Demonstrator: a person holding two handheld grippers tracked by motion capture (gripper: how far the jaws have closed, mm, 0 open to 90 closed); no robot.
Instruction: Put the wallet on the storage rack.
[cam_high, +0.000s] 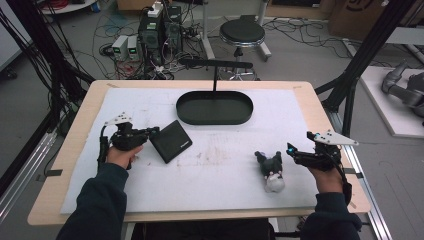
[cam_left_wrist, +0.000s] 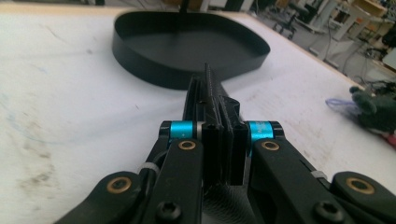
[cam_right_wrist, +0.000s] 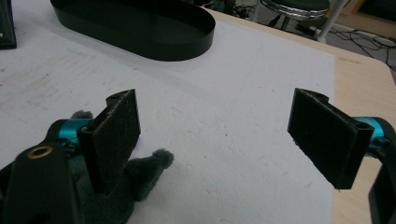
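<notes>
A flat black case (cam_high: 171, 141) lies tilted at the left middle of the white mat. My left gripper (cam_high: 153, 133) grips its left edge. In the left gripper view the case (cam_left_wrist: 208, 81) stands edge-on between the jaws of the left gripper (cam_left_wrist: 212, 100), whose pads press on it. A grey and white plush toy (cam_high: 270, 170) lies at the right. My right gripper (cam_high: 292, 152) sits just to its right, jaws wide open. In the right gripper view the open gripper (cam_right_wrist: 224, 135) holds nothing, and the plush toy (cam_right_wrist: 140, 175) lies under its left jaw.
A black oval tray (cam_high: 214, 121) stands at the back middle of the mat, with a black T-shaped stand (cam_high: 216, 64) rising behind it. The tray (cam_left_wrist: 140, 65) lies ahead of the left gripper. Past the table are a stool (cam_high: 242, 33) and cables.
</notes>
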